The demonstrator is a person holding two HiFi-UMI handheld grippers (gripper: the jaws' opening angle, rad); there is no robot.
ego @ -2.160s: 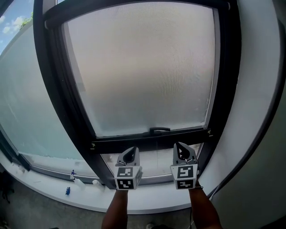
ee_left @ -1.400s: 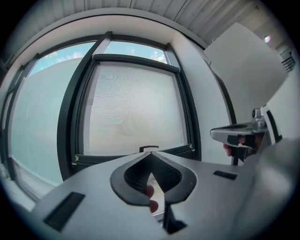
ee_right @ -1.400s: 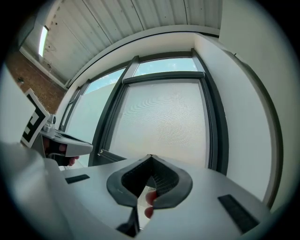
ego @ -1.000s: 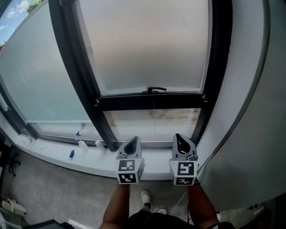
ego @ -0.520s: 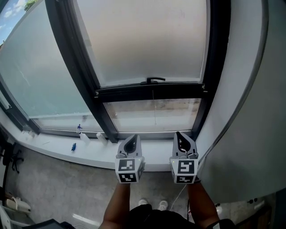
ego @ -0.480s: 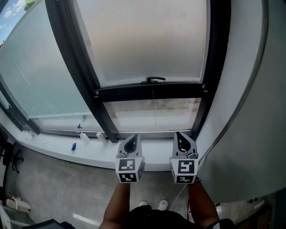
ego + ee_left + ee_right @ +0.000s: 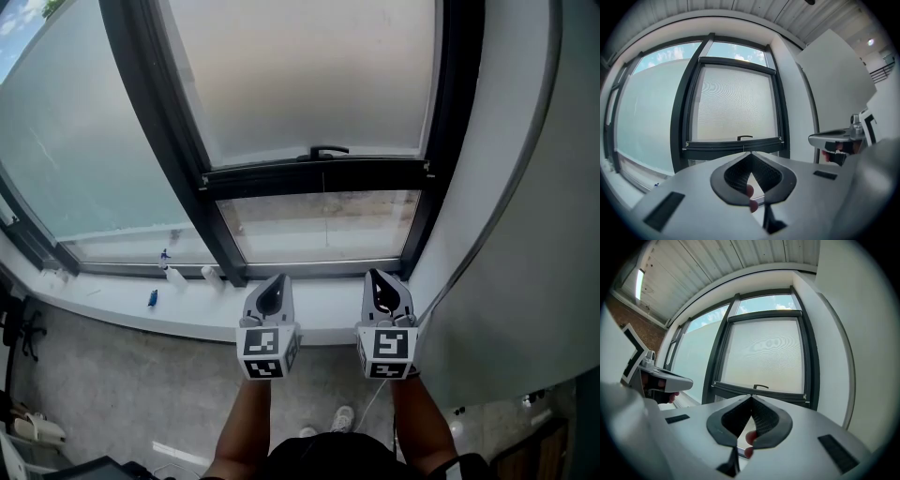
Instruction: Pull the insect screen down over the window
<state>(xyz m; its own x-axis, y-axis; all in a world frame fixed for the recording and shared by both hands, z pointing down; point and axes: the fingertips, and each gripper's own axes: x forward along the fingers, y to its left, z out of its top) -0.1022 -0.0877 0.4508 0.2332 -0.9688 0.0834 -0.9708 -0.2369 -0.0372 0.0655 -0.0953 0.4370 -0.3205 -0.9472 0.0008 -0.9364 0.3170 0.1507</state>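
The insect screen (image 7: 309, 75) hangs over most of the dark-framed window. Its black bottom bar (image 7: 314, 176) carries a small handle (image 7: 328, 150). A strip of bare glass (image 7: 319, 225) shows between the bar and the lower frame. My left gripper (image 7: 275, 281) and right gripper (image 7: 380, 278) are side by side above the white sill's front edge, well short of the bar. Both point level at the window, shut, with nothing between the jaws. The handle (image 7: 744, 137) stands just above the left gripper (image 7: 751, 153) in its own view. It (image 7: 760, 386) does likewise above the right gripper (image 7: 751, 397).
A white sill (image 7: 122, 305) runs below the window, with small bottles (image 7: 173, 278) and a blue item (image 7: 152, 300) on it. A large frosted pane (image 7: 75, 141) fills the left, a white wall (image 7: 506, 187) the right. Grey floor (image 7: 94, 403) and the person's shoe (image 7: 342, 417) lie below.
Both grippers have drawn back from just under the screen's bottom bar to the sill's front edge, staying shut. The bar now sits higher in the head view.
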